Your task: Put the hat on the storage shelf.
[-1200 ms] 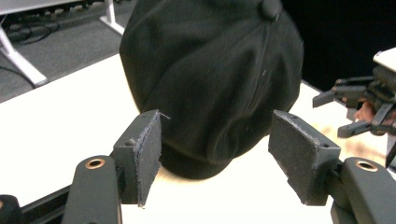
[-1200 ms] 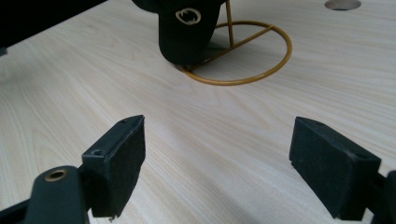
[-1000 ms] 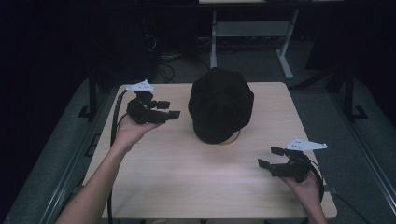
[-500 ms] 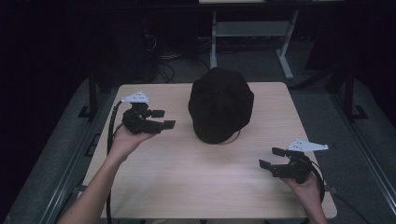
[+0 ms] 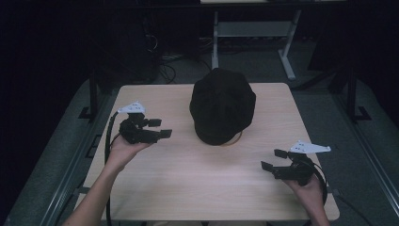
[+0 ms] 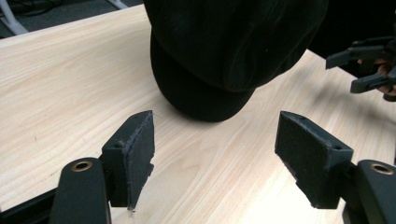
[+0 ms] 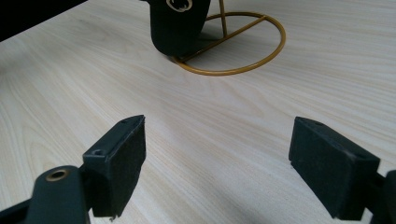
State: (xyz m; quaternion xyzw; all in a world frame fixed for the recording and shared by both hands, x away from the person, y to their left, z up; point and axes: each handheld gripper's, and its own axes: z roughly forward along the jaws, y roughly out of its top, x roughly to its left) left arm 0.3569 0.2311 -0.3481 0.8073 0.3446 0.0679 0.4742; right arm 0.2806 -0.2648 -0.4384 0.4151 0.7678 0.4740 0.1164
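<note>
i've got the left gripper (image 5: 160,129) off the table's (image 5: 188,188) left side, jaws spread and empty, aimed at the black cap (image 5: 222,106) sitting mid-table, far half, on a gold wire stand (image 7: 233,42). the right gripper (image 5: 274,160) hangs near the front right corner, also spread and empty, probably placed to take the cap's near edge.

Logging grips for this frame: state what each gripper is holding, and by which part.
Nothing is held. The left gripper and the right gripper both stand open over bare table, clear of the black cap on its gold wire stand.
</note>
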